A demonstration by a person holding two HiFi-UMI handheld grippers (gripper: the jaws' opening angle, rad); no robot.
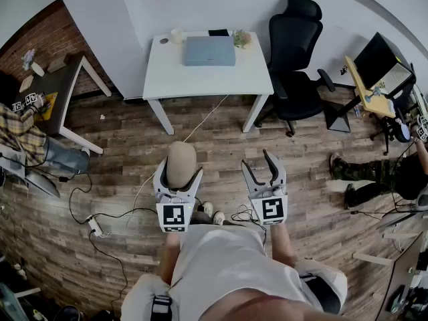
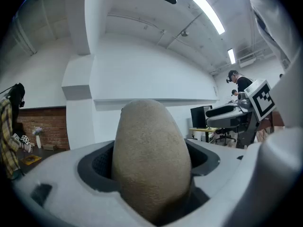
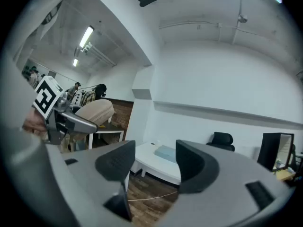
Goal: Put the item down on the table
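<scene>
While the item is not yet down, the step in hand appears to be the carry towards the table.

Left side: the left gripper [image 1: 178, 179] is held level, its two jaws clamped on either flank of one tan, egg-shaped item [image 1: 181, 160]. The left gripper view shows the item [image 2: 151, 160] seated between the pads, its rounded end projecting beyond the jaw tips.

Right side: the right gripper [image 1: 265, 166] is also level. Its jaws stand apart with nothing between them; only floor and furniture show through the gap.

Ahead of both pairs of jaws, well apart from them, stands one white table [image 1: 200, 77] with a grey flat case [image 1: 209, 51] lying on it.

Judgement: the next move calls for bringing the left jaws forward over a bare part of the tabletop, lowering until the item rests, then releasing.

Count: two grippers, one item, one white table.
</scene>
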